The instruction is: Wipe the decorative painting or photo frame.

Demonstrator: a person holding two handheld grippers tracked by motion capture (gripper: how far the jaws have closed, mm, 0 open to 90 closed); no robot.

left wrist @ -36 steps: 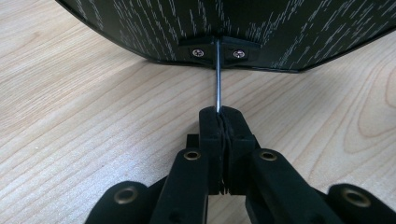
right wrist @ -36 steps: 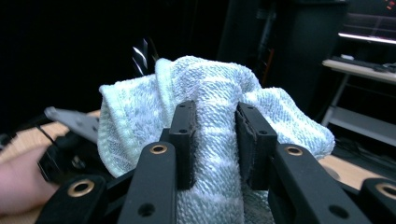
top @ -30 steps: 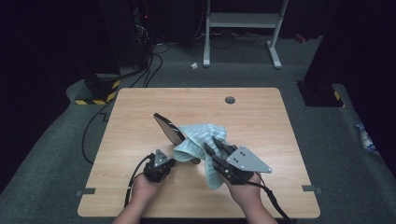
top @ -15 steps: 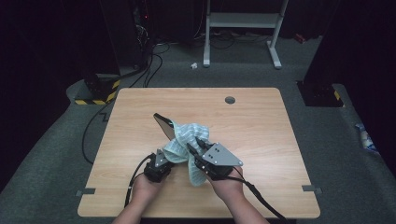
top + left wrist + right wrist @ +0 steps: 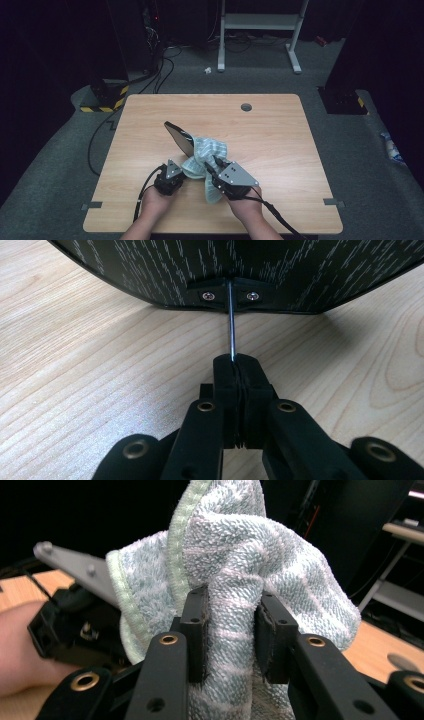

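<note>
A light wooden desk (image 5: 280, 135) with a round grommet hole (image 5: 246, 107) near its far edge stands on grey carpet (image 5: 65, 165). Beyond it are a white metal stand (image 5: 260, 22), black cables (image 5: 167, 57) on the floor, and a yellow-and-black striped block (image 5: 102, 102) off the far left corner. A small white scrap (image 5: 208, 70) lies on the carpet.

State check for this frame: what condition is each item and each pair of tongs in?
Mirror: tilted, propped up off the table by its thin metal stand.
Towel: bunched, lying against the mirror.
Left tongs: shut on the stand.
Right tongs: shut on the towel.
</note>
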